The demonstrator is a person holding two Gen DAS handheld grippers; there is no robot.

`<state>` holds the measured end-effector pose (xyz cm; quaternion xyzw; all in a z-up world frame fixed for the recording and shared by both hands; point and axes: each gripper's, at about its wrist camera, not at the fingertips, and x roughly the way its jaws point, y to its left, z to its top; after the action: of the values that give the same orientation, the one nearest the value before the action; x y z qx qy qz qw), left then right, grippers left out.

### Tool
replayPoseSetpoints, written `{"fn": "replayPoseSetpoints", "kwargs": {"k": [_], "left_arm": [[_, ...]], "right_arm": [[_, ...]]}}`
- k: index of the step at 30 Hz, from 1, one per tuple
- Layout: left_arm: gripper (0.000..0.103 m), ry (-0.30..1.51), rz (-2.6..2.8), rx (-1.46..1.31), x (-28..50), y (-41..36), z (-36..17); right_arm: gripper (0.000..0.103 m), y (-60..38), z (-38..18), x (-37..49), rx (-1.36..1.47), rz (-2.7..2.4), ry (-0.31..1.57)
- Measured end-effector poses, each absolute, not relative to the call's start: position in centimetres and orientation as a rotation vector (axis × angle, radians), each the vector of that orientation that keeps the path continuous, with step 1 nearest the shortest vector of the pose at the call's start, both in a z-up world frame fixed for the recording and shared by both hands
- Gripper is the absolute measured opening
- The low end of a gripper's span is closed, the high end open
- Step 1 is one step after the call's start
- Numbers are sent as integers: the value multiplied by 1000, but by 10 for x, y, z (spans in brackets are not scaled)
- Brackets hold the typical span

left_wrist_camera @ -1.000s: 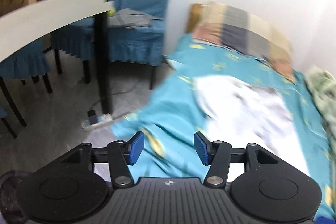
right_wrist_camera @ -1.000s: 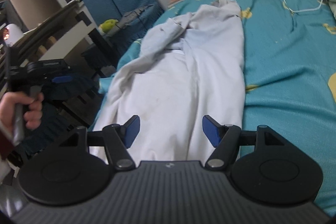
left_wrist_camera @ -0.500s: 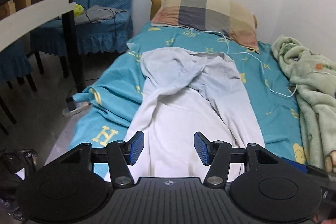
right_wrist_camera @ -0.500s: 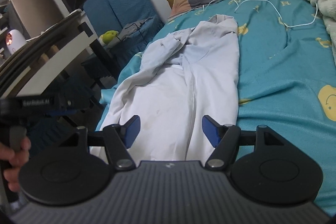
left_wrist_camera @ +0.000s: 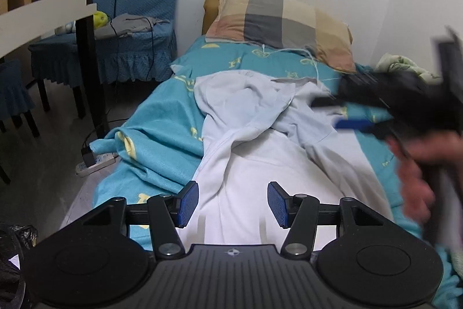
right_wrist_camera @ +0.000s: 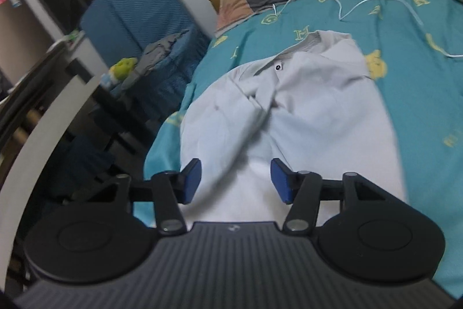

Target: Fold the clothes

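Left wrist view: on the bed (left_wrist_camera: 162, 120) the pale garment (left_wrist_camera: 260, 152) lies lengthwise, crumpled, a sleeve thrown across its chest; no fold looks made yet. Left gripper (left_wrist_camera: 233, 204) hovers over its near hem, jaws wide, empty. Right gripper (right_wrist_camera: 235, 181), over its middle, likewise holds nothing.

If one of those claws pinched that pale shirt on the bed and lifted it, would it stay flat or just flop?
The pale grey-white cotton shirt would probably flop: it already lies rumpled, one sleeve folded across its chest. It looks thin, so likely light, hanging from whichever point is pinched. On the turquoise patterned bedsheet it may drag rather than slide freely, since the sheet itself is bunched at the bed's edge.
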<state>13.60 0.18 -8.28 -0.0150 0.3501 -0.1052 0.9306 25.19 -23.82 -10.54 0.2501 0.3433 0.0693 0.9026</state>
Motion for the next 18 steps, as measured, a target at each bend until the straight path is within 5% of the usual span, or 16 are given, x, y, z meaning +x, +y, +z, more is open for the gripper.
{"fn": "replayPoseSetpoints", "kwargs": {"k": [4,9,11,14,18], "left_arm": [[55,750,-219,6,151,0,-101],[43,799,-199,48,164,3,-125],[19,814,-189,63,167,5,-132],[3,809,-204,104,164,1,-135],[3,764,-263,122,149,-4,-122]], "right_arm": [[52,-217,-124,311,479,74,752],[10,-201,-137,347,430,31,758],[9,-195,-130,348,395,48,735],[8,-193,-108,336,346,91,675],[8,-214,-99,317,371,82,652]]}}
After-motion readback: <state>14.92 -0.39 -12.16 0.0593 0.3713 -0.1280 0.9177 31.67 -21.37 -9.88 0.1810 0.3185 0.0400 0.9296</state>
